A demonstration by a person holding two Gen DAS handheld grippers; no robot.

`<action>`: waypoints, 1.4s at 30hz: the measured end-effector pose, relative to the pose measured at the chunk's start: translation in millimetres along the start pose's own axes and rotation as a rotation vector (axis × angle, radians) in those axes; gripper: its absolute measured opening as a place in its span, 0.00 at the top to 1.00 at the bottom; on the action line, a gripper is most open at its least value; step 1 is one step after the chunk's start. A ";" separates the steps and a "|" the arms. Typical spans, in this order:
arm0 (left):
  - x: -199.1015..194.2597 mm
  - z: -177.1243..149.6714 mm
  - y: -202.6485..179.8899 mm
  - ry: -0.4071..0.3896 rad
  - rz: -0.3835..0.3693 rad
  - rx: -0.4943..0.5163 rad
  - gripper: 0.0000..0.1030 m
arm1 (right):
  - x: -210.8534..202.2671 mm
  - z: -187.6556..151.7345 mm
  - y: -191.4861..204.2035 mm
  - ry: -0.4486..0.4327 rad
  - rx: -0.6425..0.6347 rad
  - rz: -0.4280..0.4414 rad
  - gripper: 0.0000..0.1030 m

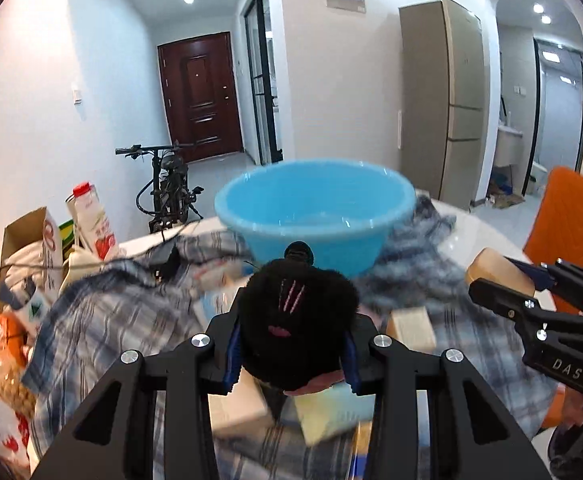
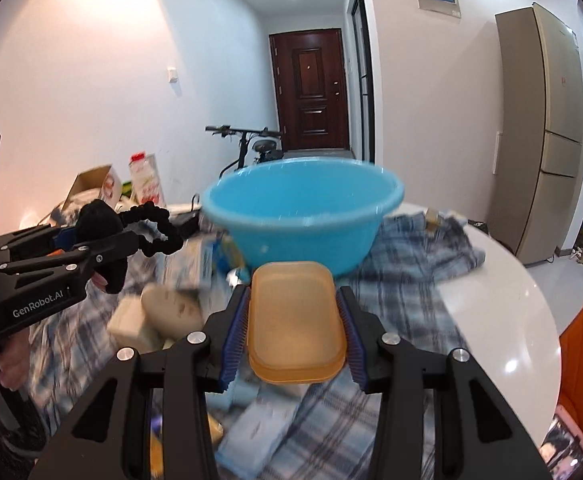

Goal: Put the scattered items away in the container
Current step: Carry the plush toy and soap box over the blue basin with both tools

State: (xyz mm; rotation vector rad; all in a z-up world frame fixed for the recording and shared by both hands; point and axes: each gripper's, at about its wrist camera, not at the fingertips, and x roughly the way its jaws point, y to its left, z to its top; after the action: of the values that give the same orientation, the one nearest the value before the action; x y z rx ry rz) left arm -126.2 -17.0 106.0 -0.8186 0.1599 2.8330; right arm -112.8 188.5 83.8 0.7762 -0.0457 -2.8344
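We are observing a black furry item [image 1: 297, 320] sitting clamped between the closed left tongs [image 1: 291, 354], and an orange plastic lid [image 2: 296, 320] sitting gripped between the right tongs [image 2: 296, 336]. Both are hanging above the plaid cloth [image 2: 403, 248] on the table [image 2: 503, 312], angling downward, just short of the blue basin [image 2: 303, 216].

A dark wooden door [image 1: 198, 98] is seen at twelve o'clock, a bicycle [image 1: 167, 188] at eleven, a beige fridge [image 1: 443, 100] at two.
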 end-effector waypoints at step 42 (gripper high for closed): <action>156.7 73.4 14.4 0.007 -0.103 -0.112 0.59 | 141.0 78.2 -39.2 -0.041 0.168 -0.102 0.59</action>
State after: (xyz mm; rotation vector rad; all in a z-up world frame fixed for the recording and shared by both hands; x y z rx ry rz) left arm -297.2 3.9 84.4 -0.8334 -0.0398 2.7628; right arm -278.4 196.5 77.3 0.7747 -0.2613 -2.9723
